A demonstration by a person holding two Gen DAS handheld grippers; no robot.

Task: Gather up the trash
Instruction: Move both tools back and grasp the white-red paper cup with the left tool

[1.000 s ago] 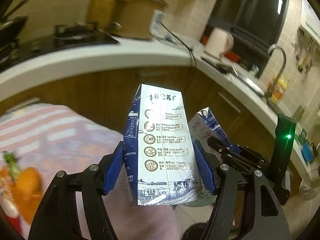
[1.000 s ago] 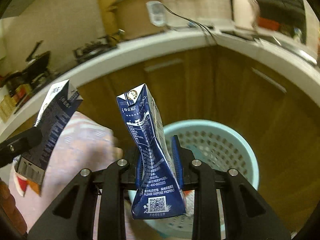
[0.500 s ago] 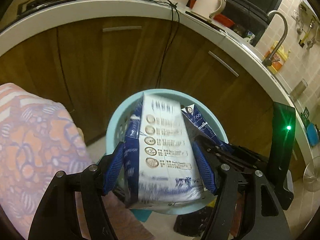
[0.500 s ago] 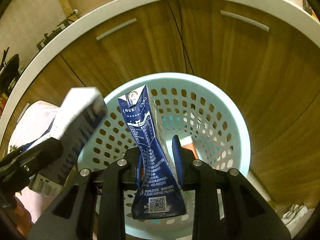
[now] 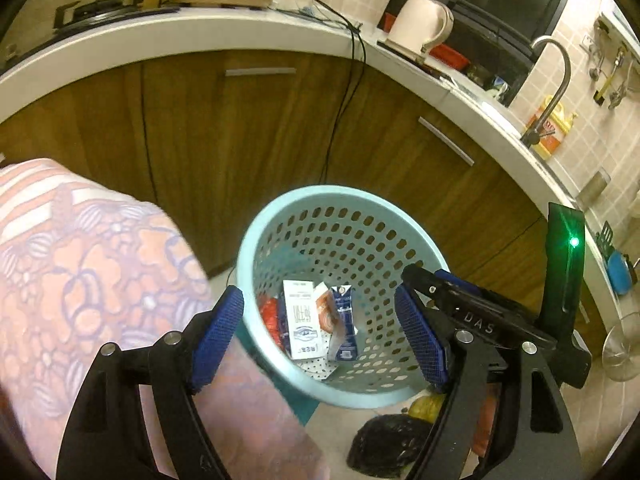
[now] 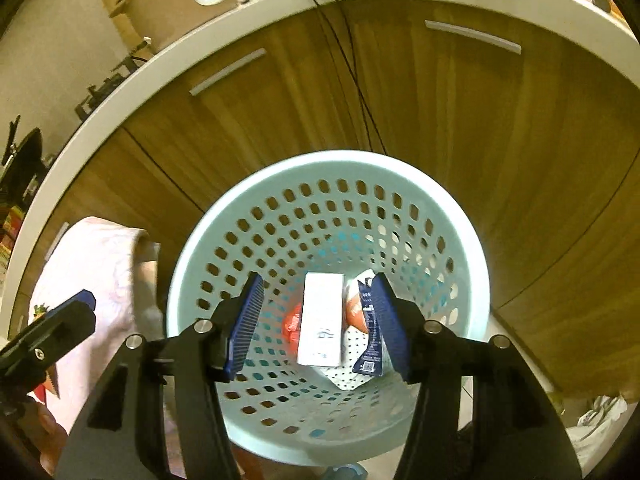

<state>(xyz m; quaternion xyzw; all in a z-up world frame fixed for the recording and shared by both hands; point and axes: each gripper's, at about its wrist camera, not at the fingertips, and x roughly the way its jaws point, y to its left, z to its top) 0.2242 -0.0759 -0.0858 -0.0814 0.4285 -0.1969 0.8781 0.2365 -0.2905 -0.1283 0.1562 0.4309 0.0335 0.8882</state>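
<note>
From the left wrist, the left tool hangs over one pale blue perforated basket, its jaws opening with nothing between the pads. Two milk cartons lie at the bottom: a white carton and a dark blue carton beside it, among red wrappers. The right tool reaches in from the right edge. From the right wrist, the right tool is also opening and empty above the same basket, with the white carton and the blue carton resting inside. One patterned cloth covers the table at left.
</note>
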